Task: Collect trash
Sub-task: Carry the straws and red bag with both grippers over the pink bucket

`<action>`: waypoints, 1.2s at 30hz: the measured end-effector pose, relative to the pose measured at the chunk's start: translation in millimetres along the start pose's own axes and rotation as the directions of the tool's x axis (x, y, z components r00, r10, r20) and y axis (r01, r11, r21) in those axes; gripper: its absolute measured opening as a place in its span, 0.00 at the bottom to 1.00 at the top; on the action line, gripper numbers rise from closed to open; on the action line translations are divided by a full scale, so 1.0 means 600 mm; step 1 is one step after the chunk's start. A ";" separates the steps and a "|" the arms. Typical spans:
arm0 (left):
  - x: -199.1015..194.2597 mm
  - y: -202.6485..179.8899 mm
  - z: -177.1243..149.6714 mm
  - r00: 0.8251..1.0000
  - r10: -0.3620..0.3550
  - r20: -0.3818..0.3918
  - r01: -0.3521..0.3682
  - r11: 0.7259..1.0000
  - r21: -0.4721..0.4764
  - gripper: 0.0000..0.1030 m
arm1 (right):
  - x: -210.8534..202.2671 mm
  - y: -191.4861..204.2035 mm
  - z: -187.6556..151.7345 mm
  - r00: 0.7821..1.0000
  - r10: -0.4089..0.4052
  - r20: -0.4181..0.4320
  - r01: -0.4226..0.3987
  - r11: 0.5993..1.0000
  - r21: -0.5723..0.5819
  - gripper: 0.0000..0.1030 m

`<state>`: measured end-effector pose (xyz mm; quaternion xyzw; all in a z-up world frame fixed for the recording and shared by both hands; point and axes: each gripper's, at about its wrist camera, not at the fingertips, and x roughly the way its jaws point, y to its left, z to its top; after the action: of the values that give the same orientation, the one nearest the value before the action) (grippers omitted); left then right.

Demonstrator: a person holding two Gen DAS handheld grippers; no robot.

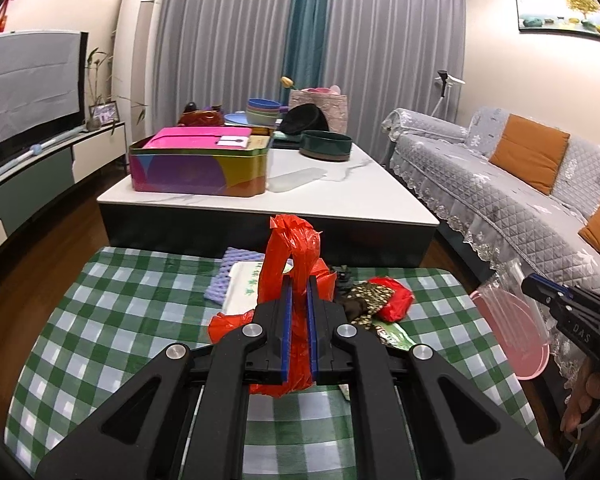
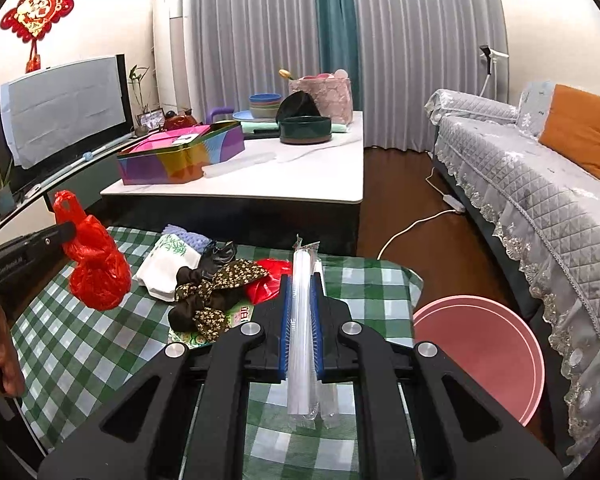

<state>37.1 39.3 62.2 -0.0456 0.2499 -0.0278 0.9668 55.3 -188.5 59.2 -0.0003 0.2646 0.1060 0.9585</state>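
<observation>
Right wrist view: right gripper (image 2: 300, 320) clamped on clear plastic wrapper (image 2: 301, 328), left of round pink bin (image 2: 500, 360). Left gripper (image 1: 299, 320) clamped on crumpled red plastic bag (image 1: 296, 264), above checked table (image 2: 80, 340). Neither binned; floral cloth (image 2: 216, 292), white packet (image 2: 168, 268) remain on table.

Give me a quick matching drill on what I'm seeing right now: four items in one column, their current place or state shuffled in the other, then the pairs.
Items:
1. red plastic bag
2. clear plastic wrapper
3. pink bin
4. floral fabric bow

Places or states:
A. on the floor beside the checked table
B. clamped in the left claw, lifted off the tablecloth
C. lying on the green checked tablecloth
D. clamped in the right claw

Pairs: 1-B, 2-D, 3-A, 4-C
</observation>
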 end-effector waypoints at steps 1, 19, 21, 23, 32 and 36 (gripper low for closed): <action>0.000 -0.005 -0.001 1.000 -0.005 0.000 0.005 1.000 0.004 0.06 | -0.003 -0.001 0.001 1.000 -0.003 0.004 0.003 1.000 -0.001 0.09; -0.002 -0.070 -0.007 0.998 -0.068 -0.005 0.068 0.996 0.053 0.06 | -0.042 -0.053 0.026 0.995 -0.075 0.069 0.073 0.997 0.027 0.09; 0.000 -0.078 -0.009 0.997 -0.074 -0.010 0.075 0.995 0.059 0.06 | -0.047 -0.059 0.029 0.993 -0.086 0.078 0.084 0.996 0.026 0.09; 0.003 -0.087 -0.011 0.997 -0.082 -0.015 0.082 0.994 0.065 0.06 | -0.051 -0.067 0.032 0.992 -0.096 0.082 0.094 0.995 0.025 0.09; 0.005 -0.150 -0.008 0.990 -0.137 -0.018 0.139 0.985 0.106 0.06 | -0.072 -0.135 0.042 0.985 -0.146 0.088 0.139 0.987 0.075 0.09; 0.013 -0.183 -0.006 0.985 -0.169 -0.029 0.171 0.977 0.128 0.06 | -0.077 -0.171 0.044 0.981 -0.176 0.082 0.168 0.981 0.102 0.09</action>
<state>38.9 -70.8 66.7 -0.0036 0.2515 -0.1269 0.9595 50.7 -296.5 100.0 0.0270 0.2246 0.0100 0.9740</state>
